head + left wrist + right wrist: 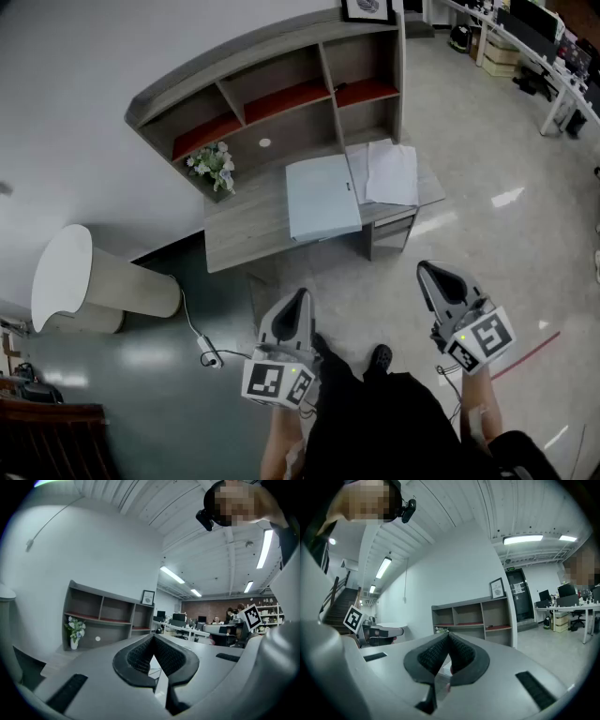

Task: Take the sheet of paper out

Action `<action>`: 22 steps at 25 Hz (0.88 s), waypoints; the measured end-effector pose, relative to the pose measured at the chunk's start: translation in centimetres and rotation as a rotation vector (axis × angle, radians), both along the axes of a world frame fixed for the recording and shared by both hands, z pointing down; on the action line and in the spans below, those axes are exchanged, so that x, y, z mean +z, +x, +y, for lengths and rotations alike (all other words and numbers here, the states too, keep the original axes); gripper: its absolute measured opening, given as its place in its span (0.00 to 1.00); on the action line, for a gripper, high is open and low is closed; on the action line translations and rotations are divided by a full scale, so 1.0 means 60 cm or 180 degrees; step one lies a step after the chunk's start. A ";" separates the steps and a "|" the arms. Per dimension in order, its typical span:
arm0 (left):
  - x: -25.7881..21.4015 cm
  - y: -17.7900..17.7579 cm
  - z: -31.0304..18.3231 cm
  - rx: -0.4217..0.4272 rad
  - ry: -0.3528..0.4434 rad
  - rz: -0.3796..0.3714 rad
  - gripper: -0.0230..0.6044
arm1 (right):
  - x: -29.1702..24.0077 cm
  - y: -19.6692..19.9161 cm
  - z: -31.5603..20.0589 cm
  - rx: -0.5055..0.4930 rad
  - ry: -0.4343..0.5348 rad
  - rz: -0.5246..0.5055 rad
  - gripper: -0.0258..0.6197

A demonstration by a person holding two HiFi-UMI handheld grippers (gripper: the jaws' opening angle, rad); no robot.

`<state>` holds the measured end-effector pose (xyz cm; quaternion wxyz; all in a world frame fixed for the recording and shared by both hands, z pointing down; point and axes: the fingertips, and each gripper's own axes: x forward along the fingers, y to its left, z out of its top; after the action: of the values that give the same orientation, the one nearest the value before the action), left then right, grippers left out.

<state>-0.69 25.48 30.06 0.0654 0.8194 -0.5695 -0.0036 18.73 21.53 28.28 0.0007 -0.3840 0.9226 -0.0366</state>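
A light blue folder (322,197) lies flat on a grey desk (246,225), with white sheets of paper (386,172) beside it at the desk's right end. Both grippers hang well short of the desk, over the floor. My left gripper (300,298) is shut with nothing in it, its jaws meeting at the tips (153,638). My right gripper (429,273) is shut and empty too, its jaws pressed together (447,636). Both point level toward the desk and shelf.
A grey shelf unit (281,89) with red-lined compartments stands behind the desk, with a small vase of flowers (215,167) at its left. A white rounded stand (84,281) sits to the left on the floor. Office desks (534,47) fill the far right. A cable (202,342) lies on the floor.
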 end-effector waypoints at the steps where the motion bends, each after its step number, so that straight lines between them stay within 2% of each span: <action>1: 0.000 0.000 0.000 -0.0022 -0.0003 -0.0001 0.06 | 0.001 0.002 0.001 -0.0007 0.0004 -0.0005 0.06; 8: 0.003 0.008 0.006 -0.0084 -0.0035 -0.0021 0.06 | 0.009 0.013 0.008 -0.0026 -0.0035 0.0015 0.06; 13: 0.017 0.013 0.007 -0.0065 -0.0085 -0.0075 0.06 | 0.019 0.003 0.012 -0.0142 -0.0199 -0.0071 0.06; 22: 0.054 -0.012 -0.030 -0.0132 -0.0182 -0.0212 0.06 | 0.047 -0.026 0.005 -0.0273 -0.0188 0.0035 0.06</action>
<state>-1.42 23.69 33.30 0.0698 0.8049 -0.5880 0.0386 17.18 21.83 31.13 -0.0173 -0.3441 0.9367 -0.0618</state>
